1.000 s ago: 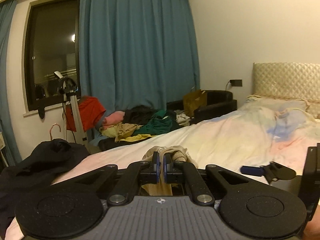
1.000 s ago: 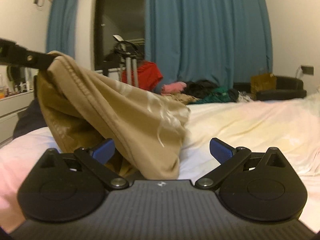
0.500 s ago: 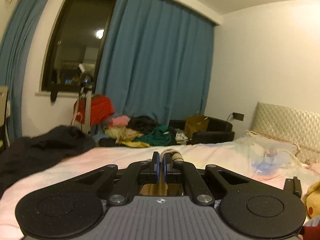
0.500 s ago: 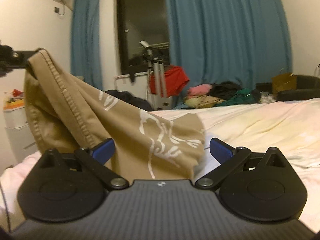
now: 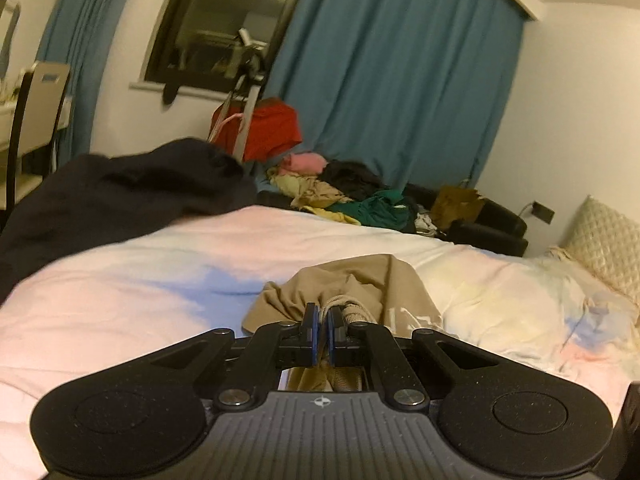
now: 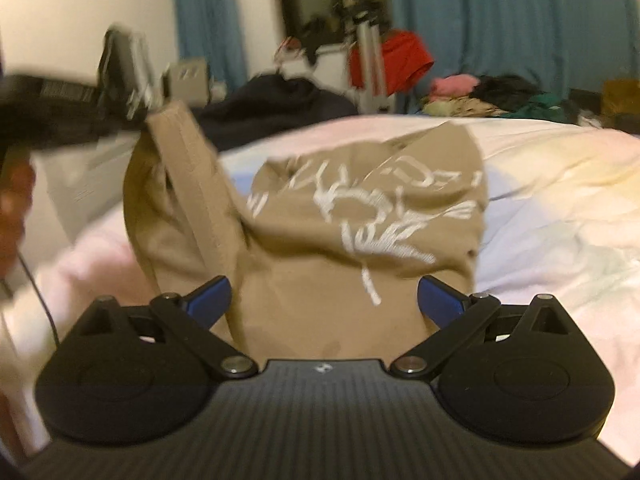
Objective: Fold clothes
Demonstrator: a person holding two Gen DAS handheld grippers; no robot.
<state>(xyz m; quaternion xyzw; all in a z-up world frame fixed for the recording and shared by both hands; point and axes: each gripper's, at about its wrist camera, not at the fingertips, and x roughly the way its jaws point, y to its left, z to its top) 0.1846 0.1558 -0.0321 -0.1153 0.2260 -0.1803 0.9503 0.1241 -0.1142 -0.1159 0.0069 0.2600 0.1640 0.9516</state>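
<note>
Tan garment hangs from the left claw, with the right claw open just below it

Tan garment (image 6: 320,240) — a soft piece with white scrawled lettering on its face — is held up at one end and sags down to the bed (image 6: 560,208) at the other. On the left of the right wrist view, the left claw (image 6: 138,104) shows blurred, pinching the top of a stitched band or hem; the cloth runs down and to the right from that pinch, so its long axis slopes from upper left to lower right. In the left wrist view that claw (image 5: 320,334) has its blue pads nearly together, with a ribbed edge of the garment (image 5: 352,284) clamped between them, and the rest of the cloth lies bunched on the pastel bedcover (image 5: 120,280) just ahead.

Moving right, the right claw (image 6: 324,298) stands wide — its blue pads sit on either side of the hanging cloth, apart from it, gripping nothing. The lower body of the garment lies straight ahead of it and very close, between the fingers and slightly beyond them.

My judgement: the fold needs a second held point, and the right claw is the free one and the nearer to the loose lower edge. That edge lies forward and to the right of it, opposite the pinched band.
</note>
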